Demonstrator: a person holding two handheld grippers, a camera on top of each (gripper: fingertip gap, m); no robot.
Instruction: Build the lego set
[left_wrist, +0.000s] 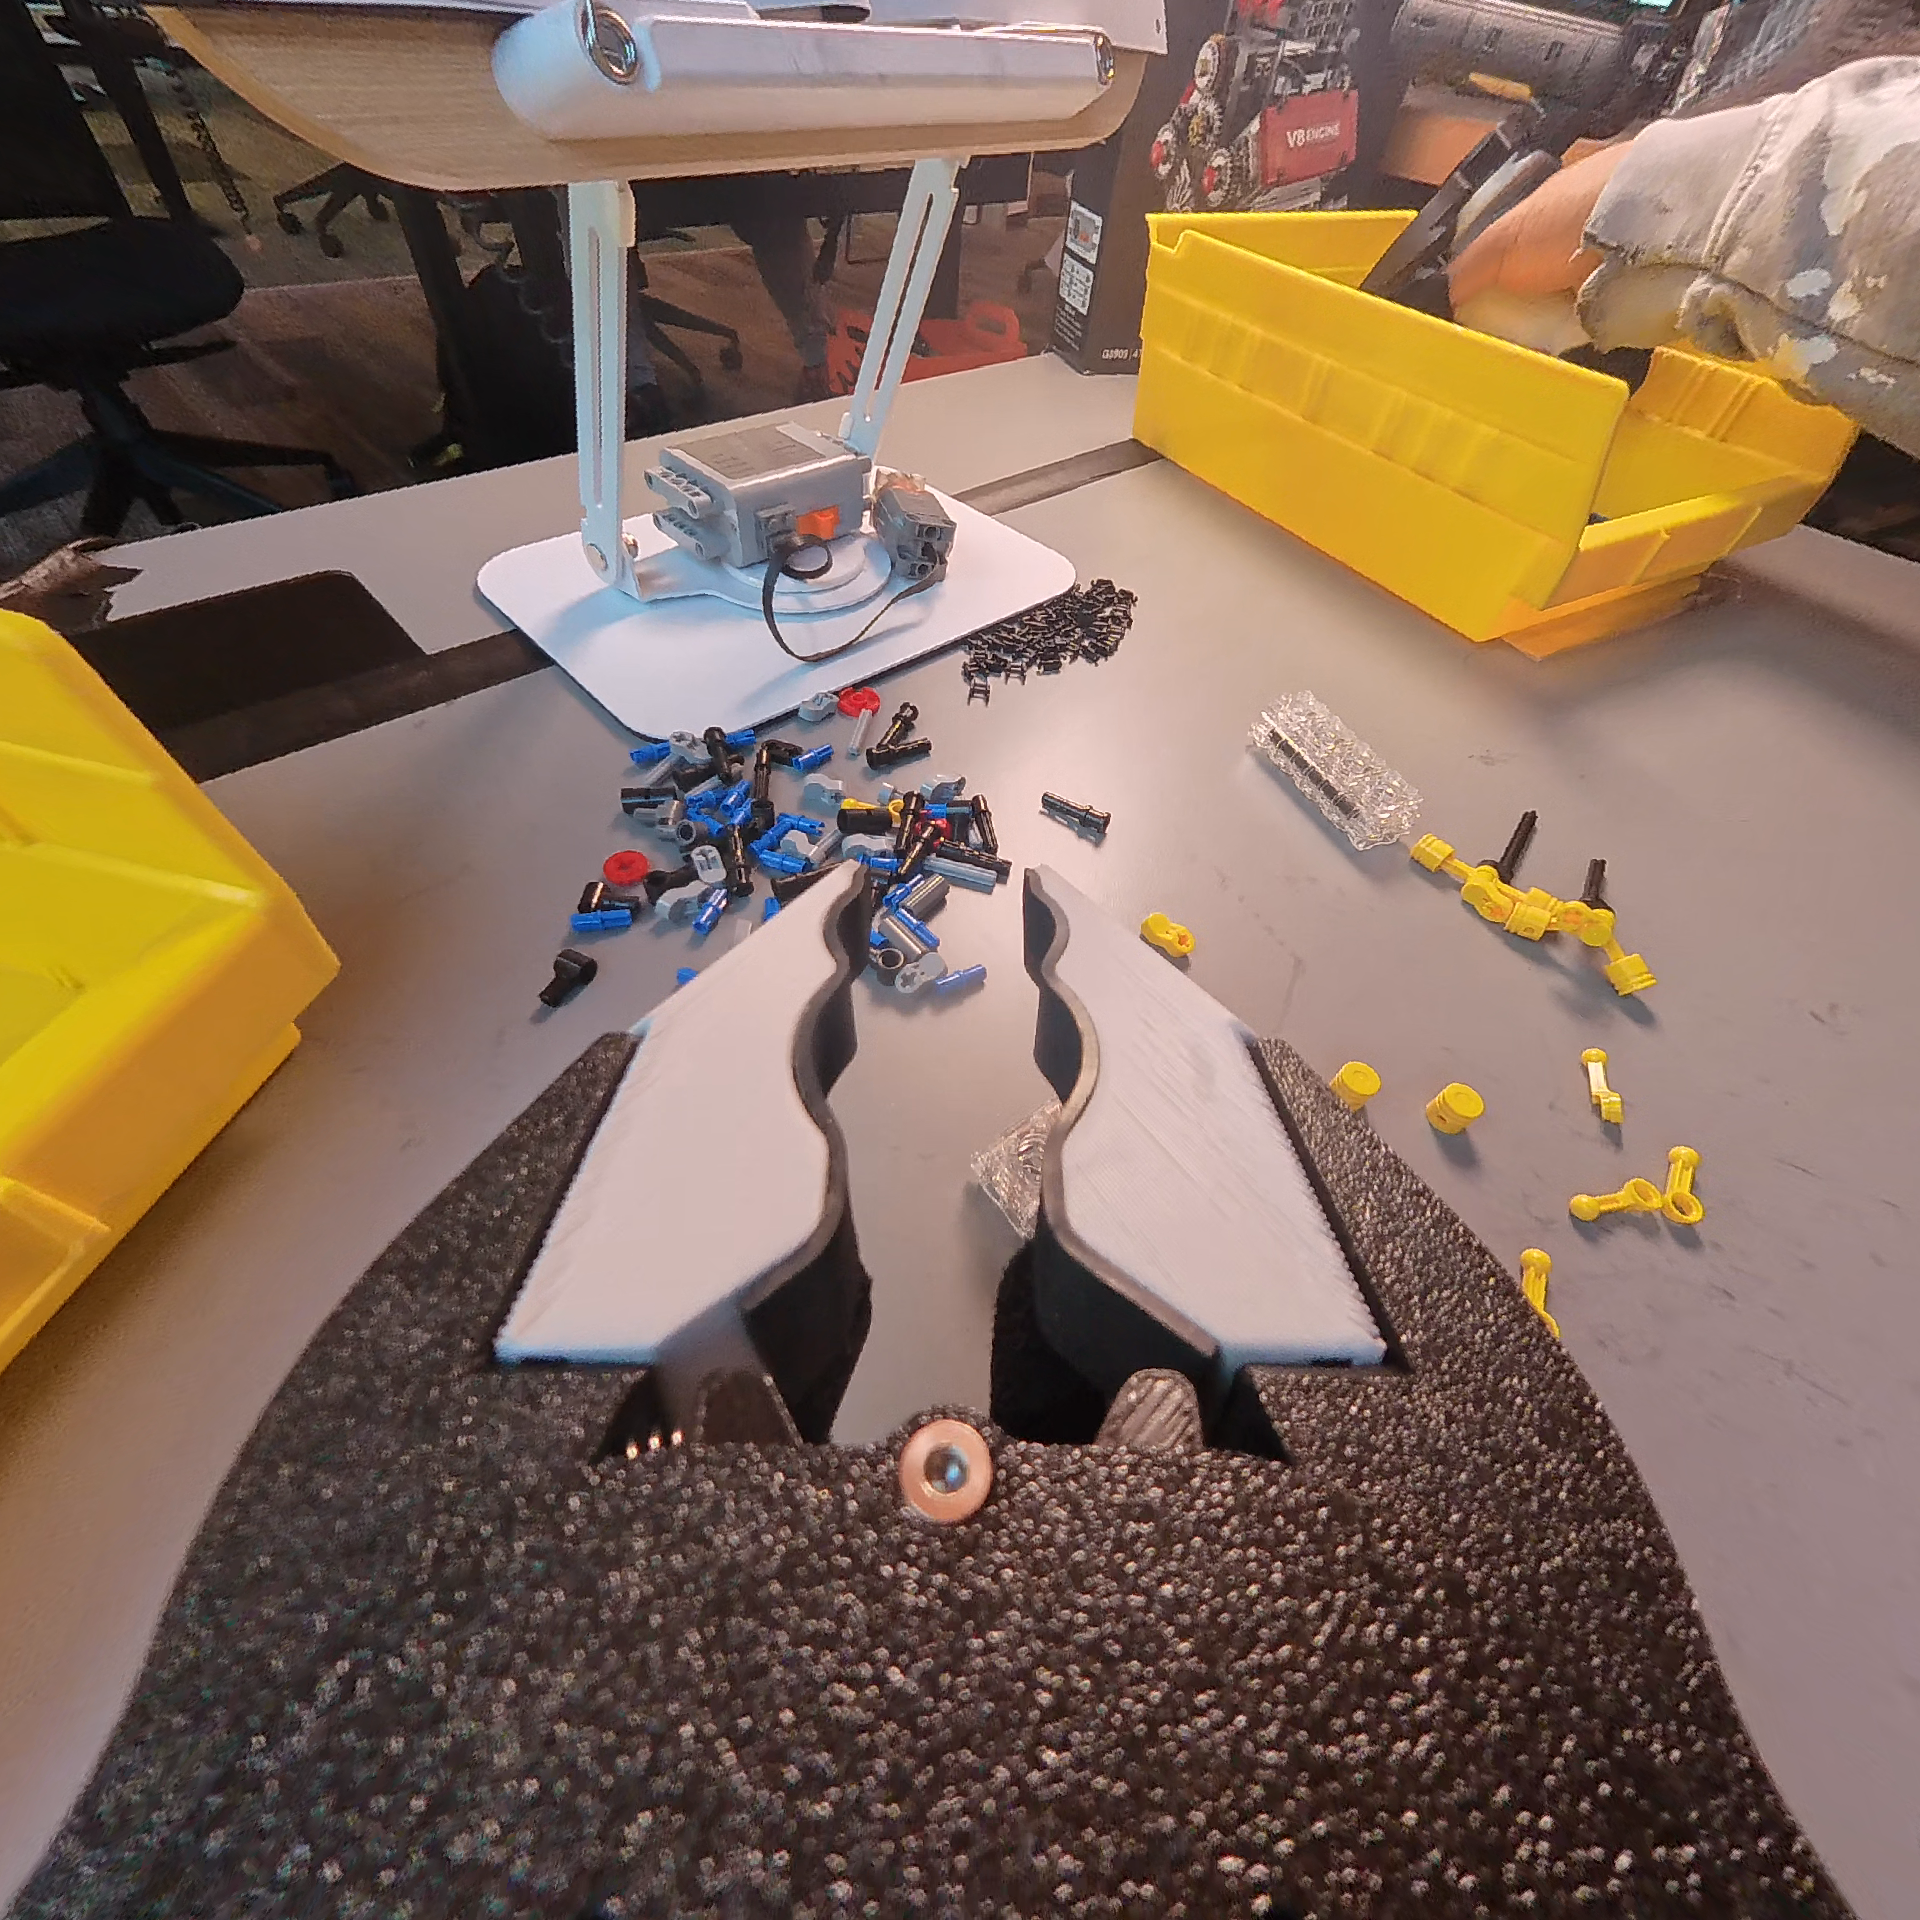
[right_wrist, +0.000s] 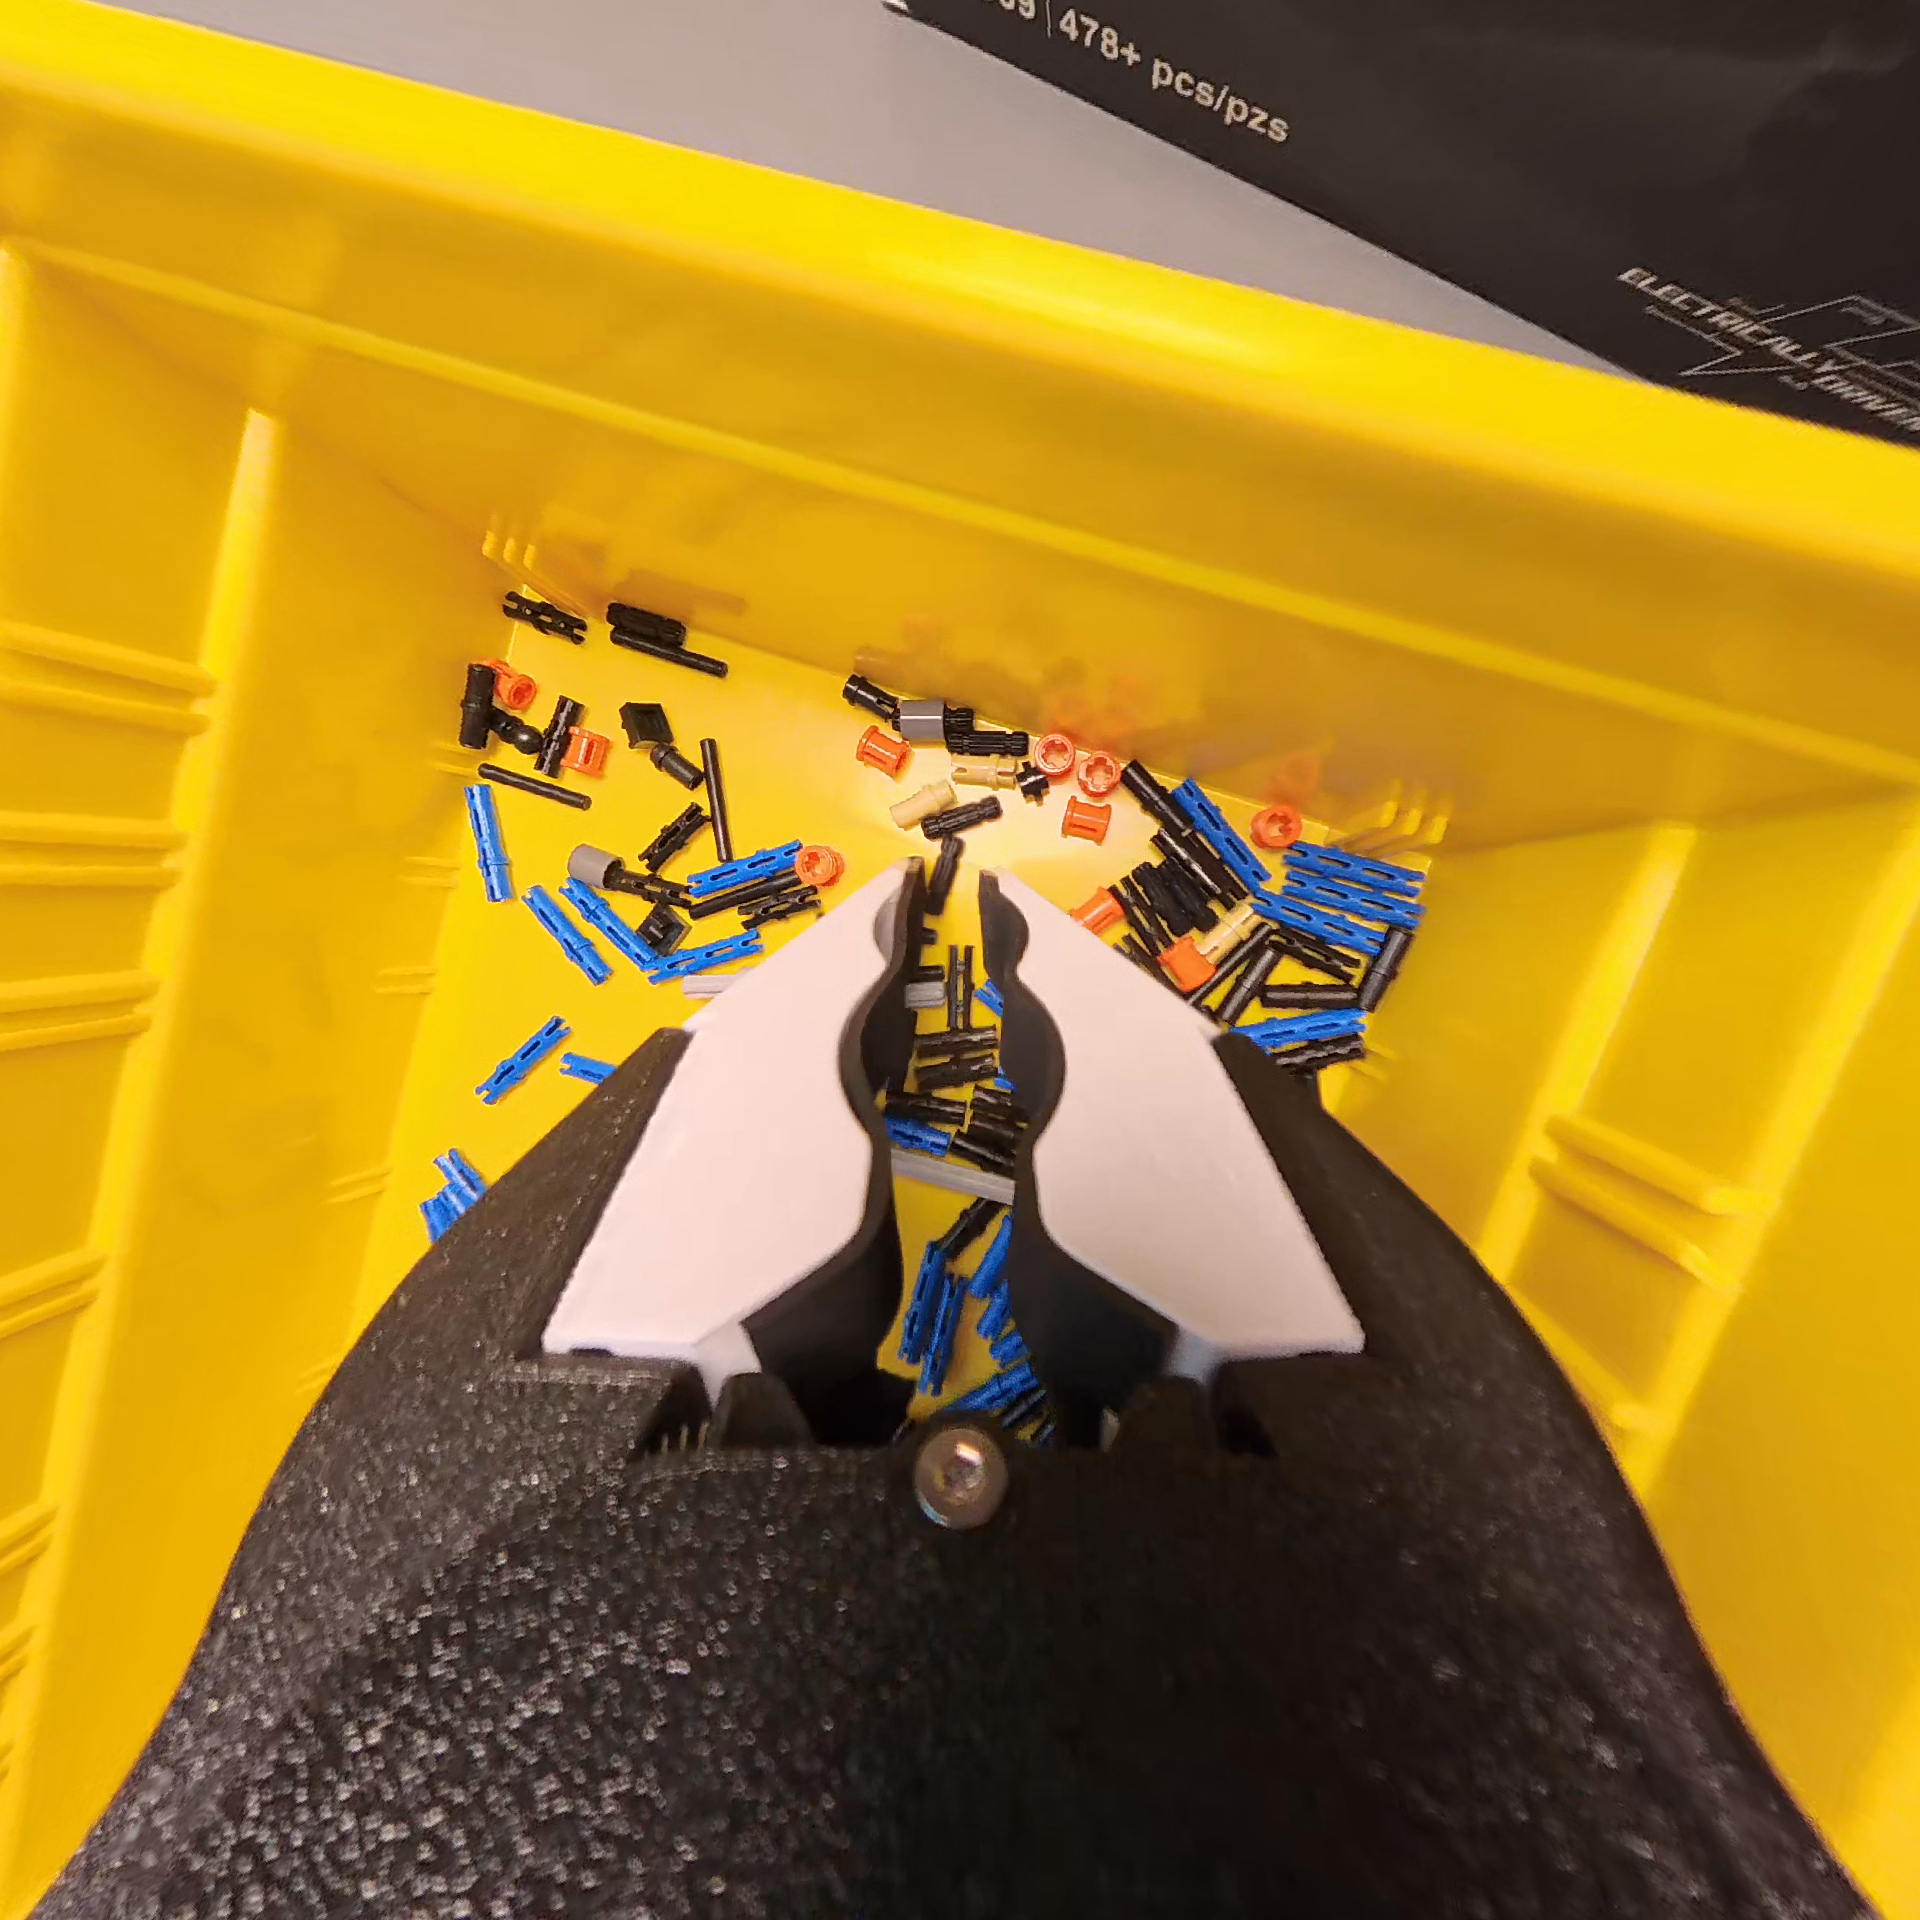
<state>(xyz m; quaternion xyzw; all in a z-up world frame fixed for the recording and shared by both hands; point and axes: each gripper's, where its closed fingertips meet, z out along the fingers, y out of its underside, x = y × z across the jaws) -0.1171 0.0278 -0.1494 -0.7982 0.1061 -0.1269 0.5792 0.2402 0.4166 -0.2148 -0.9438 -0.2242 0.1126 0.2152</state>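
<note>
My left gripper (left_wrist: 945, 899) is open and empty, low over the grey table (left_wrist: 1351, 1403). Its tips reach the near edge of a loose pile of small black, blue and grey connector pieces (left_wrist: 790, 831). My right gripper (right_wrist: 951, 883) is down inside a yellow bin (right_wrist: 935, 343), its jaws a narrow gap apart. A black pin (right_wrist: 943, 868) lies between the tips, against the left finger, and is not clamped. Several black, blue and orange pins (right_wrist: 1226, 894) litter the bin floor. The left wrist view shows this bin (left_wrist: 1371, 436) at the far right, with a person's hand (left_wrist: 1527, 249) in it.
A white stand (left_wrist: 644, 675) holds a wooden board at the back, with a grey battery box (left_wrist: 758, 488) on its base. Black chain links (left_wrist: 1049, 623), a clear bag (left_wrist: 1335, 779) and yellow parts (left_wrist: 1517, 904) lie to the right. A second yellow bin (left_wrist: 114, 935) is at the left. Across from one pair of fingers to the other is roughly 55 cm.
</note>
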